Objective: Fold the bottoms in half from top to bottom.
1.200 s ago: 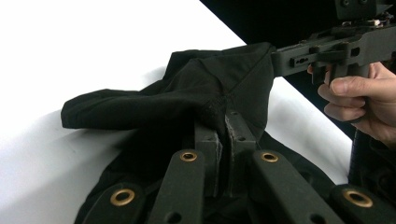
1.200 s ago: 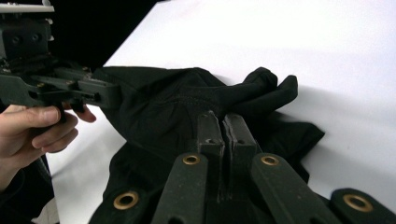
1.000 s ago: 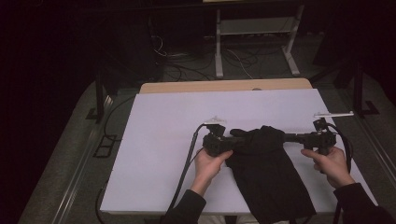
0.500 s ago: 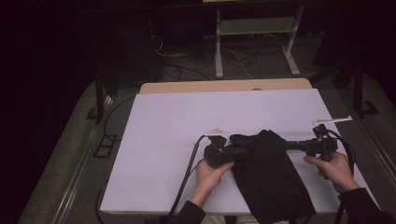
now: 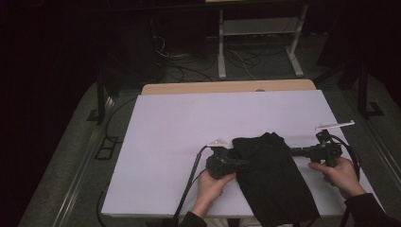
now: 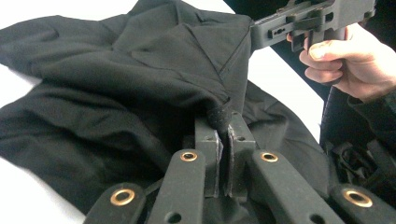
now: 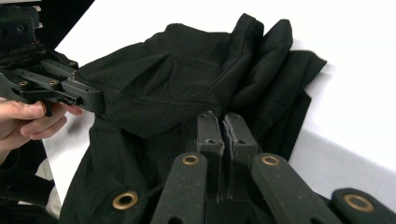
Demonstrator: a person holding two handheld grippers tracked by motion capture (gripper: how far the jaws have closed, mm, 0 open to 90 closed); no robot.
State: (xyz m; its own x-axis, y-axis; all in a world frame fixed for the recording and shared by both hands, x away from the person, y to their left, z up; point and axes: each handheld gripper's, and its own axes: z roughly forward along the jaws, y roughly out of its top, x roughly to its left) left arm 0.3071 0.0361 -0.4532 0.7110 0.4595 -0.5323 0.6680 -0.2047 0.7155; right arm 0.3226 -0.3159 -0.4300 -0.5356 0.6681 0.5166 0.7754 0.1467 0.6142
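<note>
1. High view: a black garment (image 5: 272, 175) lies on the near right part of the white table (image 5: 189, 132), its lower end hanging over the near edge. The left gripper (image 5: 236, 164) is pressed to the garment's left edge and the right gripper (image 5: 295, 152) to its right edge, each held by a hand: the left hand (image 5: 211, 184) near the table's near edge, the right hand (image 5: 338, 172) toward the near right corner. A cable (image 5: 187, 189) trails from the left gripper over the near edge.

2. Left gripper view: the left gripper (image 6: 223, 122) has its jaws closed on a bunched fold of the black garment (image 6: 116, 93) (a small roll of cloth sticks out just above the tips). Farther off, at the upper right, the right gripper (image 6: 256, 35) meets the garment's other edge, with the right hand (image 6: 350, 60) around its grip.

3. Right gripper view: the right gripper (image 7: 223, 119) has its jaws pressed together, with the hem of the black garment (image 7: 187, 84) pinched between them. At the left, the left gripper (image 7: 99, 103) bites the garment's edge, the left hand (image 7: 28, 121) beneath it. The cloth is rumpled into upright folds at its far end.
</note>
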